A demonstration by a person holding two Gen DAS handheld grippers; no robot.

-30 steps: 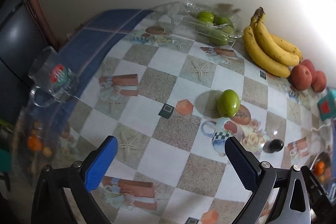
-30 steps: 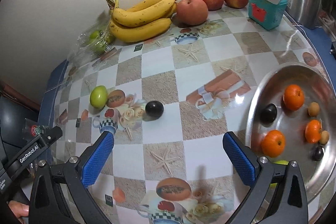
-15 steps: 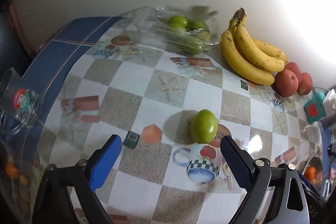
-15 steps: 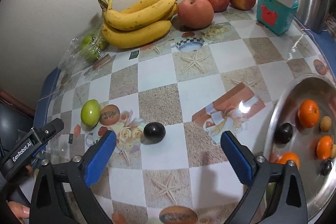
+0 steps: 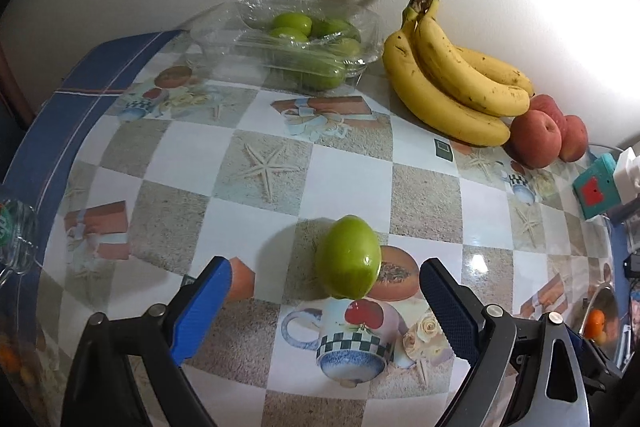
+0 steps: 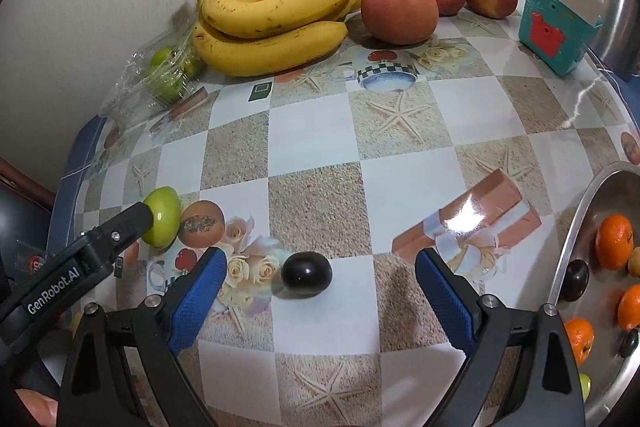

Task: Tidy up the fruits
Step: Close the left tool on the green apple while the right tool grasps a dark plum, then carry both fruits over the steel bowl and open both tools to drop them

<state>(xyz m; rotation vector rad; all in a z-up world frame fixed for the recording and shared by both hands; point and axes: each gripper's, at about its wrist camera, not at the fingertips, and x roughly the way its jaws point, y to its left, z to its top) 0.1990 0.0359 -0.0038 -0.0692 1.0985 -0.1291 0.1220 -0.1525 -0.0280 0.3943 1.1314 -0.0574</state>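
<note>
The worktop (image 5: 352,167) has a glossy checkered cover, so anything round on it will probably skate or roll if nudged.

Bananas (image 6: 276,15) and three red apples (image 6: 400,9) sit at the back by the wall, with a clear plastic tray of green fruit (image 5: 308,47) beside them. The steel bowl (image 6: 576,231) at the right edge already holds oranges and a couple of dark fruits.

Loose green fruit (image 5: 348,263): smooth, shiny, egg-shaped, looks firm and light. It stands on the worktop between the left gripper (image 5: 326,301) fingers, which are spread wide and not touching it. I'd close on its widest middle, since the tapered ends would likely squirt out. In the right view one left finger looks right up against its side, but I can't tell if there's contact.

Dark plum-like fruit (image 6: 307,279): small, glossy black, round, probably softer-skinned, so go gently. It lies just ahead of the right gripper (image 6: 320,301), also wide open and empty, near its left finger.
</note>
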